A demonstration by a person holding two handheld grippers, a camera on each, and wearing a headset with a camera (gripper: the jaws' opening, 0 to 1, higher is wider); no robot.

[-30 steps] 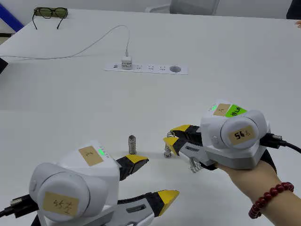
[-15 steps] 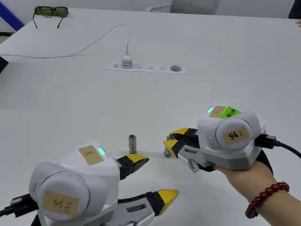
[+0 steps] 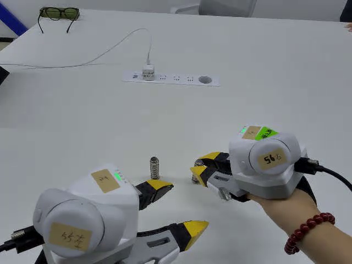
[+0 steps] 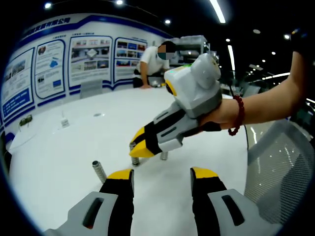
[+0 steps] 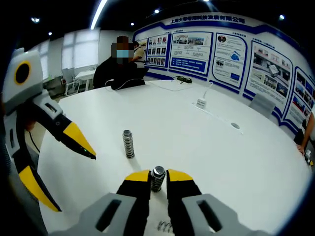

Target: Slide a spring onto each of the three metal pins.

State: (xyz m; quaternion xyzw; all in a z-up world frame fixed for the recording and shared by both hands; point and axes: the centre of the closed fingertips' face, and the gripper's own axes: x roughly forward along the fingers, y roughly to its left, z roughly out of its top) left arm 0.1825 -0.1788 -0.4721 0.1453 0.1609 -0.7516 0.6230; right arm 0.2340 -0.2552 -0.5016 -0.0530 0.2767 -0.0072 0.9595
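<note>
A metal pin wearing a spring (image 3: 154, 168) (image 5: 128, 143) (image 4: 100, 171) stands upright on the white table (image 3: 82, 121). Right of it, my right gripper (image 3: 199, 169) (image 5: 157, 179) is shut on a spring (image 5: 157, 178) that sits around a second pin, low near the tabletop (image 4: 134, 160). Another small coiled metal piece (image 5: 165, 226) (image 4: 164, 156) lies under the right gripper's body; I cannot tell whether it sits on a pin. My left gripper (image 3: 177, 206) (image 4: 162, 174) hovers open at the near edge, its jaws apart with nothing between them, a little short of the first pin.
A white power strip (image 3: 170, 80) with a plugged-in charger (image 3: 148, 72) and its cable lies across the middle of the table. Dark glasses (image 3: 58, 15) rest at the far left corner. A person sits at the far side (image 5: 118, 66).
My right gripper has sunk a little toward the table with the spring, which now sits lower around the pin. The left gripper has stayed put.
</note>
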